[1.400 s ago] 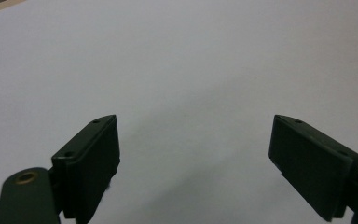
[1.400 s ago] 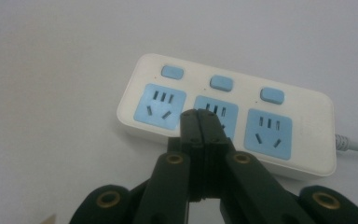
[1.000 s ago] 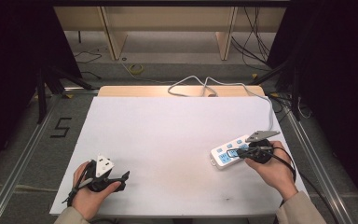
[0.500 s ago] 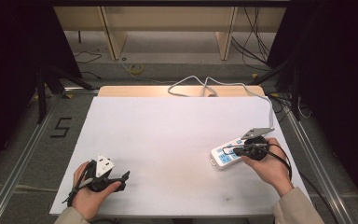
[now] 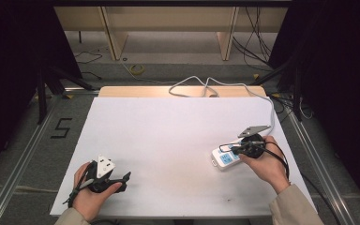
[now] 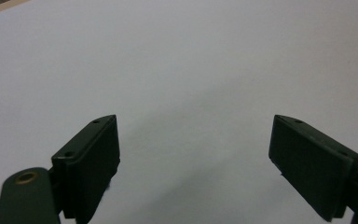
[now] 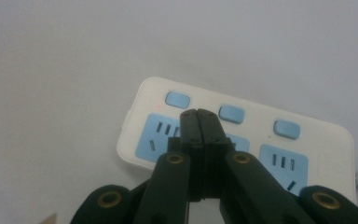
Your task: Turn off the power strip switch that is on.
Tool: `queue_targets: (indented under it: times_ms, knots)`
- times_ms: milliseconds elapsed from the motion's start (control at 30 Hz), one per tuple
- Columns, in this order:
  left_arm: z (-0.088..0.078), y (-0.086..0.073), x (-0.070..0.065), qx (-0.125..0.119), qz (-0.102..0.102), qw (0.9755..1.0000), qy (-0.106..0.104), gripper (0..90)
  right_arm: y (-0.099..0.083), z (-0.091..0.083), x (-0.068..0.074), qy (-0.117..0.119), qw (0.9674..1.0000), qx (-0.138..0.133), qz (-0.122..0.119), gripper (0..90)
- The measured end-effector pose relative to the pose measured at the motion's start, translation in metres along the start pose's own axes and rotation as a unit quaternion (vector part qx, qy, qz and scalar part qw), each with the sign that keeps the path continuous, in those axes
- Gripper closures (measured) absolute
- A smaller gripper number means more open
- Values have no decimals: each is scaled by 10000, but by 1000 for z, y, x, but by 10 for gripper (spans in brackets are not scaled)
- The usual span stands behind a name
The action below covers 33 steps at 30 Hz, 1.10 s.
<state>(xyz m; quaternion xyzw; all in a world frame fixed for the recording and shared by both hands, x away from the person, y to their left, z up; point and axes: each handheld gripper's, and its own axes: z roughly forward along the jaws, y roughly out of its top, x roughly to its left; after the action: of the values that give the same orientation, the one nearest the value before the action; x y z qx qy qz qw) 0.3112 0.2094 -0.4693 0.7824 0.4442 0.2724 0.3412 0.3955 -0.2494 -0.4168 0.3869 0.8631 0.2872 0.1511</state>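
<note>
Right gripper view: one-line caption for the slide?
Shut right gripper poised over a white power strip, tips between two of its blue switches, on a white table.

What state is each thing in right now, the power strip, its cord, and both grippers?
Power strip: lying flat on the white table, sockets up, nothing plugged in where they show.
Cord: attached, looped at the table's far edge.
Right gripper: shut, empty, tips over the strip between two blue buttons.
Left gripper: open, empty, over bare table.
</note>
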Motion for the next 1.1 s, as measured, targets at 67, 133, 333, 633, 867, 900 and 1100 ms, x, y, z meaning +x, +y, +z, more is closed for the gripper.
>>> queue_targets:
  times_ms: [67, 133, 333, 633, 867, 900, 1100]
  knots:
    - [0, 0, 0, 4, -2, 10000, -2, 159, 2, 1, 0, 10, 10000, 1, 8, 900]
    - [0, 0, 0, -8, -3, 10000, 5, 159, 4, 2, 0, 9, 10000, 13, 2, 900]
    - [0, 0, 0, -9, 4, 10000, 1, 159, 7, 4, 1, -3, 10000, 21, -22, 900]
    - [1, 0, -1, -5, 11, 10000, -8, 159, 13, 8, 0, 9, 10000, 86, -9, 900]
    - [1, 0, -1, -19, 0, 10000, -8, 159, 18, 11, 0, 23, 9999, 106, 22, 900]
    - [1, 0, -1, -20, -1, 10000, -7, 159, 19, 12, 0, 27, 9999, 111, 17, 900]
    - [1, 1, -1, -15, -2, 10000, -9, 159, 21, 15, -1, 35, 9998, 166, 41, 900]
